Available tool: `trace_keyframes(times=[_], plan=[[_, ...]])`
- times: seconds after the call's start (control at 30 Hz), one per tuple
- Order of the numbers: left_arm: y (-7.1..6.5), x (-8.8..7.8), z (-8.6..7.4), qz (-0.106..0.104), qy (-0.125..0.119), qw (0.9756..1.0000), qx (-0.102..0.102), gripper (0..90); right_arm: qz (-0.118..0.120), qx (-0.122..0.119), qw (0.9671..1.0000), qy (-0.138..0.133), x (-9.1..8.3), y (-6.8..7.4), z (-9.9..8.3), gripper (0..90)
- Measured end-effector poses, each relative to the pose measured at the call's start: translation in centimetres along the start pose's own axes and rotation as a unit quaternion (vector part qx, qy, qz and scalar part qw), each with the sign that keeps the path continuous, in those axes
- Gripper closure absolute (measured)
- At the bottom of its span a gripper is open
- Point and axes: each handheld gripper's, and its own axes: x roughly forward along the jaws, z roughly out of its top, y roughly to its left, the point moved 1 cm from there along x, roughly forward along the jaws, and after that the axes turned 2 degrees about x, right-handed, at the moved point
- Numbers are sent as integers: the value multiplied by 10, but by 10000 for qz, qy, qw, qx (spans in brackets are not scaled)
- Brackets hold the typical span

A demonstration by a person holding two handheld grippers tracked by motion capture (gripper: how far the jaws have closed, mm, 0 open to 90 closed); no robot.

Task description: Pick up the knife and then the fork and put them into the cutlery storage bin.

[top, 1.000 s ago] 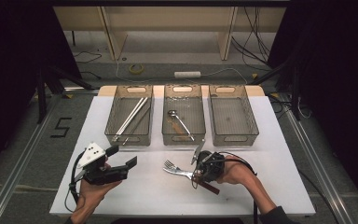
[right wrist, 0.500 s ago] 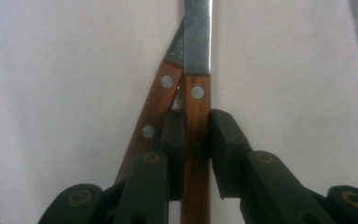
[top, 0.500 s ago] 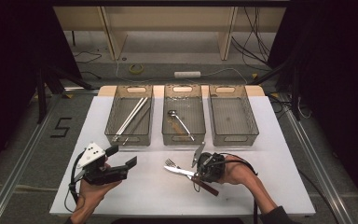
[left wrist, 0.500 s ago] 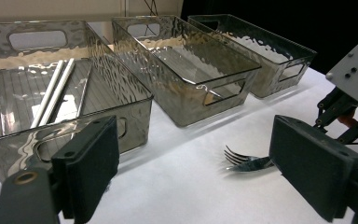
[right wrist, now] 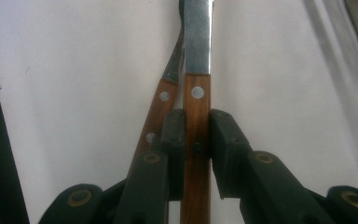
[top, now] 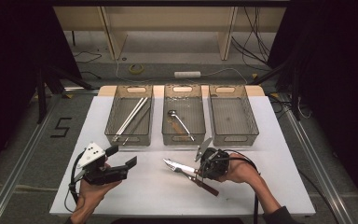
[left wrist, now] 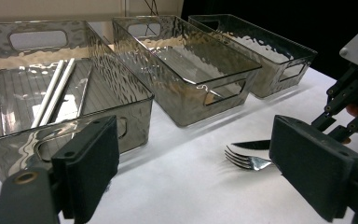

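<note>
1. Sorting of cutlery into the three clear bins looks to be the job, and the step in hand is the pickup of the knife.
2. The left gripper [top: 122, 156] hovers over the left of the worktop [top: 149, 200], its fingers spread wide with nothing between them.
3. The left bin [top: 128, 139] holds long metal sticks [top: 130, 116], the middle bin [top: 183, 138] a spoon [top: 181, 122], and the right bin [top: 236, 138] looks bare.
4. The knife [top: 179, 168] lies on the worktop in front of the middle bin, blade towards the left, with a fork [left wrist: 244, 160] close alongside it.
5. The right gripper [right wrist: 196, 121] has just been closing, and its fingers [right wrist: 173, 140] now press on both sides of the knife's wooden handle. The fork's handle [right wrist: 157, 109] runs just outside the left-hand finger, not in the grip.
6. Judged next: lift the knife straight up so it clears the fork, then carry it back and to the right, most likely to the bare right bin.
7. The lift calls for a firm hold, since the blade hangs far out ahead of the fingers and could tip down. A slow start would show whether the fork drags along.
</note>
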Motion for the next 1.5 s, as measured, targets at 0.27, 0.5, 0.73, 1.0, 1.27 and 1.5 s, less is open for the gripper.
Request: trace_keyframes(times=[0.27, 0.5, 0.73, 1.0, 1.27, 1.5], plan=[[0, 0, 0, 13, -5, 10000, -8, 155, 9, 328, 9989, -349, -18, -8, -4, 774], [1, 0, 0, 24, -1, 10000, -7, 155, -94, 672, 9950, -734, -41, -24, -8, 774], [1, 0, 0, 22, -11, 10000, -19, 155, -246, 1129, 9883, -998, -60, -47, -7, 774], [1, 0, 0, 19, -31, 10000, -26, 155, -363, 1482, 9809, -1209, -76, -71, -6, 774], [1, 0, 0, 26, -37, 10000, -35, 155, -500, 1901, 9703, -1409, -88, -96, -6, 774], [1, 0, 0, 26, -31, 10000, -35, 155, -629, 2268, 9608, -1467, -92, -116, -9, 774]])
